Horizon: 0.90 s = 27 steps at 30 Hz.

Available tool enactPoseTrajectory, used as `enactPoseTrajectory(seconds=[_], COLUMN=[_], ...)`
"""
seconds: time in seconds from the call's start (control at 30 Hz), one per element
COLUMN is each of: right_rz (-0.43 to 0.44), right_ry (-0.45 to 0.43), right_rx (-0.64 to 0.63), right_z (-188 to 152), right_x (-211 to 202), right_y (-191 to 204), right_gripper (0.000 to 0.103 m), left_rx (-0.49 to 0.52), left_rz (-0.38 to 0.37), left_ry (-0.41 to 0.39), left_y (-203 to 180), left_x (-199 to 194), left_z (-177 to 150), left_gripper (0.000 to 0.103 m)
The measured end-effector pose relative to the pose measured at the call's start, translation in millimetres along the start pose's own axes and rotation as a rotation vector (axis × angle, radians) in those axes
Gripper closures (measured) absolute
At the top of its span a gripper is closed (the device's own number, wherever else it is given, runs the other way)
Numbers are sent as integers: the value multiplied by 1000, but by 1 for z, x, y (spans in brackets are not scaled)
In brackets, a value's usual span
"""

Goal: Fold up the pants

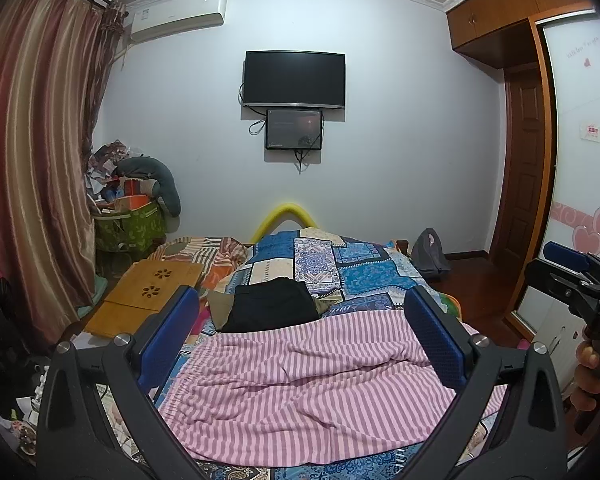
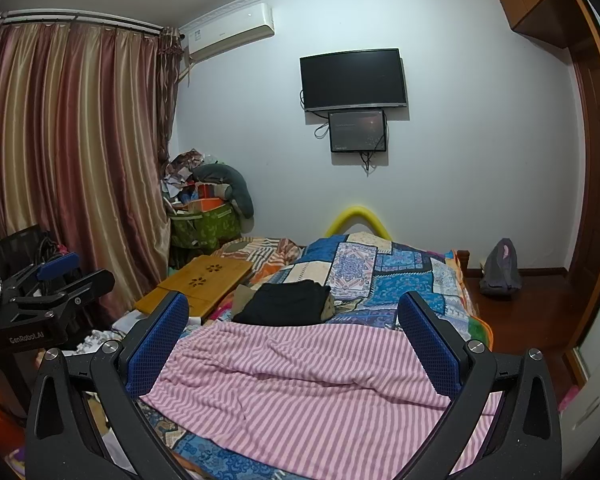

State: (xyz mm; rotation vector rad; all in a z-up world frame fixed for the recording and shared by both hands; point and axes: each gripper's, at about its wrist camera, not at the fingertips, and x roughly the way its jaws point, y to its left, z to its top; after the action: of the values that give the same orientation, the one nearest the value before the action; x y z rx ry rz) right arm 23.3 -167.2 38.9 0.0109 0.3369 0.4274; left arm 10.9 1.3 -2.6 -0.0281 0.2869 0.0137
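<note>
We see the bed (image 1: 364, 268) with its blue patchwork cover filling the middle of both frames; the pink-striped pants (image 1: 308, 384) lie rumpled across the lower centre; folded black clothes (image 1: 272, 310) sit just behind them; our left hand-held gripper (image 1: 300, 340) and right hand-held gripper (image 2: 294, 344) hover above the pants, fingers spread wide, gripping nothing.

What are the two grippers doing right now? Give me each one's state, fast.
Left gripper: open, holding nothing, above the striped pants.
Right gripper: open, holding nothing, above the same pants.
</note>
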Motion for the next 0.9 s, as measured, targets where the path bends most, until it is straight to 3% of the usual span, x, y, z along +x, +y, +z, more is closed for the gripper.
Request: enactPoseTrajectory(seconds=[0.9], right_rz=[1], right_ry=[10], right_rx=[10], right_z=[-2], right_x=[5], right_y=[-3], right_gripper=[0], left_rx=[-7], left_rz=[-12], left_ry=[18], left_y=[2], left_x=[4], left_z=[-1], left_gripper=[0])
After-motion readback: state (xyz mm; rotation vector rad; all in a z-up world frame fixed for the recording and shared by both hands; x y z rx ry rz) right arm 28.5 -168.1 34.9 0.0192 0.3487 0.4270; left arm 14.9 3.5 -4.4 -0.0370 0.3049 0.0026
